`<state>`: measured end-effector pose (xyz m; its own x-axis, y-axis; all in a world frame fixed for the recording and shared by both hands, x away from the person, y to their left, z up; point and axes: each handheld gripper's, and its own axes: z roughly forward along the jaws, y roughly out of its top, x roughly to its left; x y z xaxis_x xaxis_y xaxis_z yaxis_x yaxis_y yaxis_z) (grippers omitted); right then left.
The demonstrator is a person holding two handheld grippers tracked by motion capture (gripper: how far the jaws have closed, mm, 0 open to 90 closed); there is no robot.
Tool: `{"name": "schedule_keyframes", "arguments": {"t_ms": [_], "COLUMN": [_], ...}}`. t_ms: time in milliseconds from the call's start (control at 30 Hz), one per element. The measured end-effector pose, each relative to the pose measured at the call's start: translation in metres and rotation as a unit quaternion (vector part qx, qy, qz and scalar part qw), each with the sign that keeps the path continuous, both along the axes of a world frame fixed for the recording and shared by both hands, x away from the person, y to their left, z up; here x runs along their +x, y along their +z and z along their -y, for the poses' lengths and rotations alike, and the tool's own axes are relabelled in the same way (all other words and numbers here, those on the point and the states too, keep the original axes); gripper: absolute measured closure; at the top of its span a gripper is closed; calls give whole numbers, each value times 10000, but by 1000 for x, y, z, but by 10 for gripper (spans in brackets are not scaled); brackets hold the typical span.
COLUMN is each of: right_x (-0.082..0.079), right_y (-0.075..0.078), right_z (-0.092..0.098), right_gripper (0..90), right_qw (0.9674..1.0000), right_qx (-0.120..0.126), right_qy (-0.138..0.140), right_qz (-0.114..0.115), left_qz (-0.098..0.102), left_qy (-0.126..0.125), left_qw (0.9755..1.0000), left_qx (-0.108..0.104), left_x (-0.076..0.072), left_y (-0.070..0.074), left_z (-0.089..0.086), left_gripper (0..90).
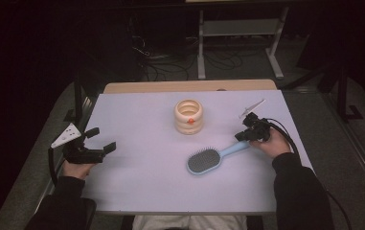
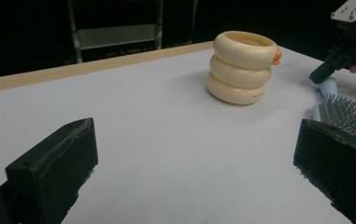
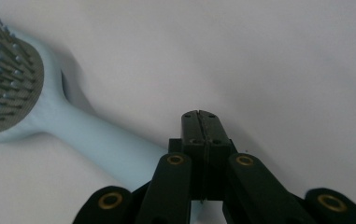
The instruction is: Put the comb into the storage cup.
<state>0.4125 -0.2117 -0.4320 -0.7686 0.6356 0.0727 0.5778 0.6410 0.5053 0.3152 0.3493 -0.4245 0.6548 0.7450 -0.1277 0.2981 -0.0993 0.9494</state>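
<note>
A light blue hairbrush (image 1: pixel 204 161) lies bristles up on the white table (image 1: pixel 146 187), its handle pointing right and away. My right gripper (image 1: pixel 241 136) is at the handle's end with its jaws pressed together. In the right gripper view the shut jaws (image 3: pixel 200 116) sit just right of the brush handle (image 3: pixel 110 149), which runs under the gripper body, and nothing shows between the jaws. My left gripper (image 1: pixel 103 139) rests open at the table's left, holding nothing. Its view looks between the wide-apart jaws (image 2: pixel 185 158) toward the brush (image 2: pixel 348 114) and the right gripper (image 2: pixel 318 74).
A cream holder made of three stacked rings (image 1: pixel 188 116) with a small orange tab stands at the middle back of the table; it also appears in the left gripper view (image 2: pixel 242 67). A wooden strip (image 1: pixel 189 86) edges the far side. Beyond it are a metal frame (image 1: pixel 240 28) and floor cables.
</note>
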Motion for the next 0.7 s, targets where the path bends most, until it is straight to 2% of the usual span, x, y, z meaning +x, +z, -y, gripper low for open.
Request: {"name": "schedule_keyframes", "arguments": {"t_ms": [133,233,433,700], "right_x": [-4,-6,-16,-30], "right_y": [-3,-4,-3,0], "right_z": [4,7,10,15], "right_gripper": [887,887,886,886], "right_qw": [9998,9997,9999,10000], "right_qx": [-60,-98,-136,-36], "right_qy": [-46,-51,-19,19], "right_qz": [-163,-202,-99,13], "left_qz": [4,8,-4,-5], "left_qy": [12,18,14,24], "left_qw": [10000,10000,10000,10000], "left_qx": [0,1,2,0], "left_x": [0,0,-1,-1], "left_y": [0,0,0,0], "left_z": [0,0,0,0], "left_gripper": [0,0,0,0]}}
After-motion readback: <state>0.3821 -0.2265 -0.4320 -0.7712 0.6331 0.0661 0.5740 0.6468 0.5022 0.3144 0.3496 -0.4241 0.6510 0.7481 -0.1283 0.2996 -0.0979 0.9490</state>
